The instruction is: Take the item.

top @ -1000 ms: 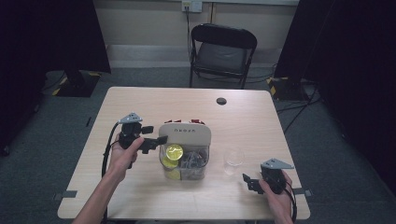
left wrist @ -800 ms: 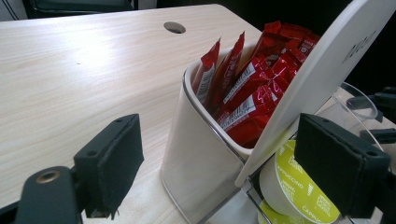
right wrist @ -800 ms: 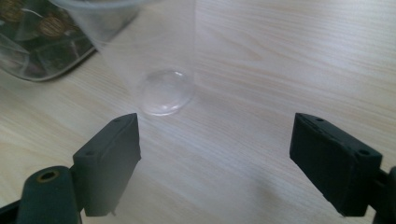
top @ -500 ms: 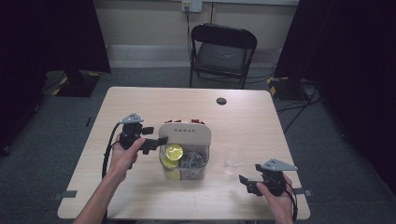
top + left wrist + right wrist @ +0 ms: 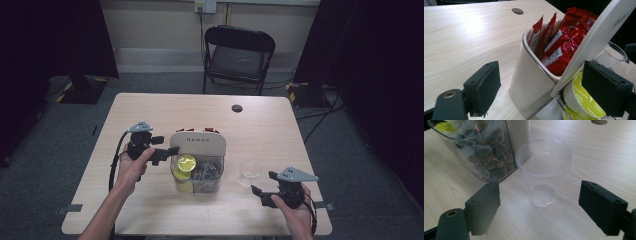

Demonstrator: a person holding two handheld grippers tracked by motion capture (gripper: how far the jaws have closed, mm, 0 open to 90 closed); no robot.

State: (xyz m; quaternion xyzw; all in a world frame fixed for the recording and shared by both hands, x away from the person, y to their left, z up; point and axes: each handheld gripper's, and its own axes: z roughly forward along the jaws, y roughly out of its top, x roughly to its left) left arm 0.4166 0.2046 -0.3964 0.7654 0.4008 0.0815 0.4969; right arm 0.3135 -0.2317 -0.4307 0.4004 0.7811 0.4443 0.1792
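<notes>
A clear organizer box with a raised white lid [image 5: 197, 142] stands mid-table. It holds red sachets [image 5: 559, 47], yellow-green capsules [image 5: 187, 162] [image 5: 579, 97] and tea bags [image 5: 489, 157]. My left gripper [image 5: 164, 146] [image 5: 542, 75] is at the box's left side, open. Its jaws stand to either side of the sachet compartment's corner, one in front of a capsule, and no pad presses on anything. An empty clear plastic cup [image 5: 249, 172] [image 5: 545, 167] stands just right of the box. My right gripper [image 5: 264, 184] [image 5: 539, 195] hovers open near the front right edge, facing the cup and short of it.
A round black hole [image 5: 237, 108] sits in the tabletop at the back. A black folding chair [image 5: 239, 55] stands behind the table. Dark curtains flank the room. Bare wood lies left of the box and behind it.
My right gripper has risen a little above the table and drifted slightly toward the cup. The left gripper, the box and the cup have stayed put.
</notes>
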